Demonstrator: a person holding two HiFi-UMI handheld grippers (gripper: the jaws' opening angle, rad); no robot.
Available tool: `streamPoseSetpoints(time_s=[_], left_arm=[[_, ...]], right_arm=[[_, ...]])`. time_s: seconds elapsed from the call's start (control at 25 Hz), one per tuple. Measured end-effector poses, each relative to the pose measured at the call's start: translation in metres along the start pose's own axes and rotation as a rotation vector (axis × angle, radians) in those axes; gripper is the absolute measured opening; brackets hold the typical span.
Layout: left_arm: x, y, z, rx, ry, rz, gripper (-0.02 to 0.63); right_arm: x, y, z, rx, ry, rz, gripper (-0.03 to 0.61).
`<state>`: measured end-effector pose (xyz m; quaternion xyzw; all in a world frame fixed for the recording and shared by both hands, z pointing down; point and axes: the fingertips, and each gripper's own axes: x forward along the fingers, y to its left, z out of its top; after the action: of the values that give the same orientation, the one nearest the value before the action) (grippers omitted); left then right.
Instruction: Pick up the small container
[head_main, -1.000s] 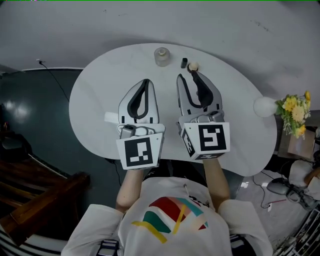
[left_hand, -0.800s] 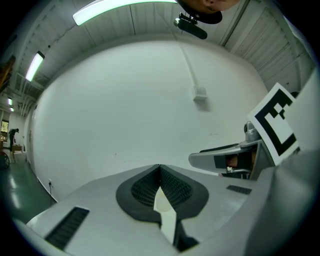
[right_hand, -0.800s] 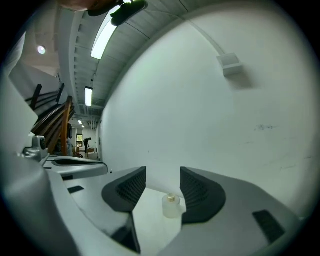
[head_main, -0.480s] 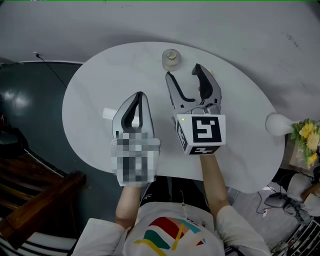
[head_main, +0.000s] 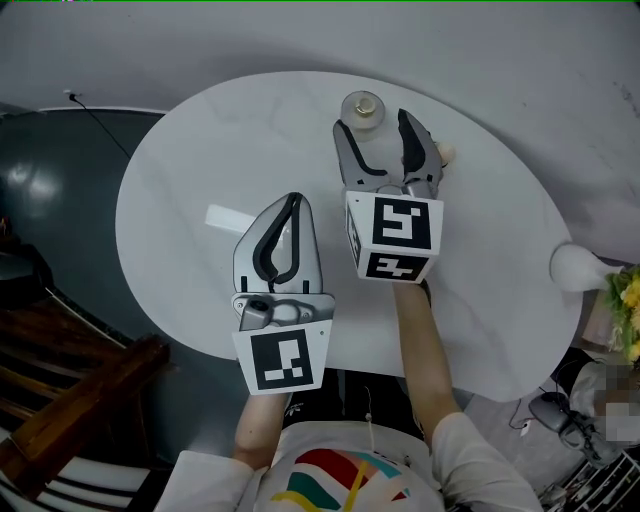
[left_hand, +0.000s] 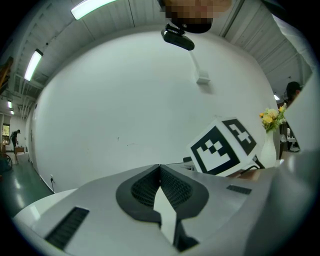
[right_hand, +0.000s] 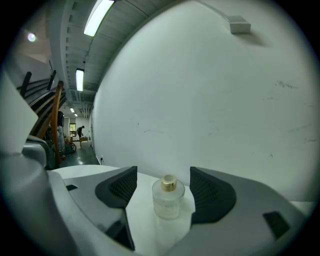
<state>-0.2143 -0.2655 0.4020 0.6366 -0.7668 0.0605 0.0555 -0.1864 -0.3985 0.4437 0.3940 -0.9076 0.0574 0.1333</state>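
Clear, gold-capped small container (right_hand: 168, 200) stands between right gripper's (head_main: 374, 122) just-opened jaws; left gripper's (head_main: 292, 200) closed.

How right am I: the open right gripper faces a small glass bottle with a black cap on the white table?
The cap is gold, not black; the right gripper view shows it. Otherwise yes: the right gripper, its jaws just opened wider and gripping nothing, faces the small glass bottle on the white table.
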Motion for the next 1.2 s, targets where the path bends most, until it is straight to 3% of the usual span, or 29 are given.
streamPoseSetpoints(time_s=[0.84, 1.2], left_arm=[[0.005, 0.016, -0.062, -0.032, 0.097, 0.025, 0.018], [0.009, 0.019, -0.076, -0.061, 0.116, 0.034, 0.018]], right_arm=[[0.058, -0.015, -0.066, 0.041, 0.086, -0.093, 0.331], [0.071, -0.014, -0.073, 0.086, 0.107, -0.075, 0.331]])
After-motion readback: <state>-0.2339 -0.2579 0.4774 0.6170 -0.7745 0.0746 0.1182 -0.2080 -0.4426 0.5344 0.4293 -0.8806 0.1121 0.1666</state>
